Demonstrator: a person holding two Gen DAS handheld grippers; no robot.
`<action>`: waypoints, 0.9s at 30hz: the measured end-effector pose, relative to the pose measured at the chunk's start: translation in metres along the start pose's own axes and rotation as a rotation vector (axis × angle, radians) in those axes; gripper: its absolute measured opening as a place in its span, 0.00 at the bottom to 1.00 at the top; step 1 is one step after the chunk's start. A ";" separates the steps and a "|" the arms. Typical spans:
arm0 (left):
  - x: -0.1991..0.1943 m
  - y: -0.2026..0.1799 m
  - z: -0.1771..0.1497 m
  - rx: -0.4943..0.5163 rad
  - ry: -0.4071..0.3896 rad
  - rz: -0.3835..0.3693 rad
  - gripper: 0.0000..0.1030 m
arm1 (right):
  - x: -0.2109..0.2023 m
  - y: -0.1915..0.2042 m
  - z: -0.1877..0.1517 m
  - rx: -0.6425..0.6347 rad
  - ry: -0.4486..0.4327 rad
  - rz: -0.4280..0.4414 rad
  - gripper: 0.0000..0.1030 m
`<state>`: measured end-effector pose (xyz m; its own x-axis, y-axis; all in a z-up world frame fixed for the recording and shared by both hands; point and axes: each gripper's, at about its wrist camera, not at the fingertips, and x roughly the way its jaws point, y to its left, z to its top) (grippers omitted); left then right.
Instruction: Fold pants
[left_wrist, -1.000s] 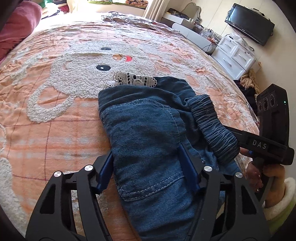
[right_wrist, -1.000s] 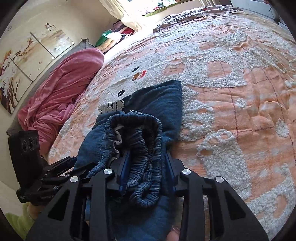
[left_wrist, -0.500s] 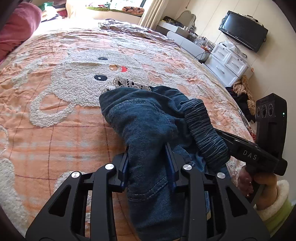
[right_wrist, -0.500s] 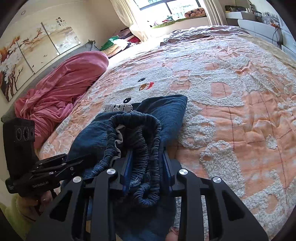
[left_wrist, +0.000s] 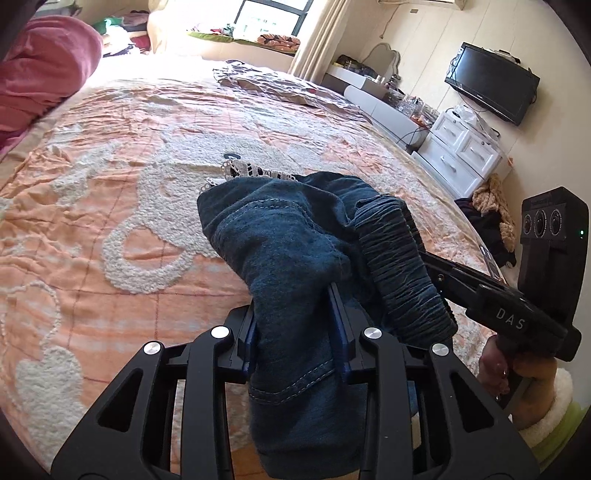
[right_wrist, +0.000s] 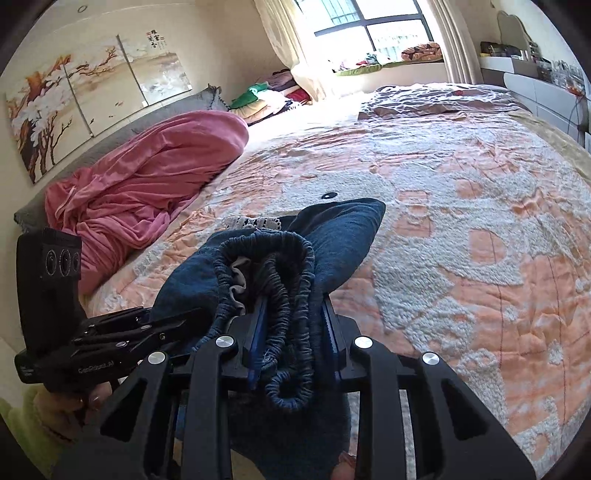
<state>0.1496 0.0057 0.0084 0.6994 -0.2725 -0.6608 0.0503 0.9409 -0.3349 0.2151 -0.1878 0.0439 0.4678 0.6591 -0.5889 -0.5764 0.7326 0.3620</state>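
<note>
Denim pants (left_wrist: 291, 258) hang pinched in both raised tools (left hand-held gripper (left_wrist: 295, 332), right hand-held gripper (right_wrist: 291, 332)).

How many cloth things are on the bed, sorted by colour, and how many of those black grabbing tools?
Blue: 1, the pants
Pink: 1, the blanket
Grey: 1, the crumpled sheet
Black tools: 2, the left gripper and the right gripper
Total: 5
</note>
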 end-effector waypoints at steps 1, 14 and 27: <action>-0.002 0.004 0.005 0.006 -0.008 0.015 0.23 | 0.005 0.004 0.004 -0.011 -0.001 0.004 0.25; 0.027 0.031 0.049 0.043 -0.033 0.080 0.23 | 0.063 -0.003 0.046 0.013 0.020 -0.023 0.25; 0.065 0.062 0.035 -0.040 0.063 0.129 0.36 | 0.105 -0.040 0.031 0.125 0.130 -0.089 0.25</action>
<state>0.2237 0.0534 -0.0317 0.6521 -0.1631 -0.7404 -0.0668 0.9604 -0.2704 0.3078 -0.1421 -0.0104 0.4186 0.5690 -0.7078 -0.4454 0.8078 0.3860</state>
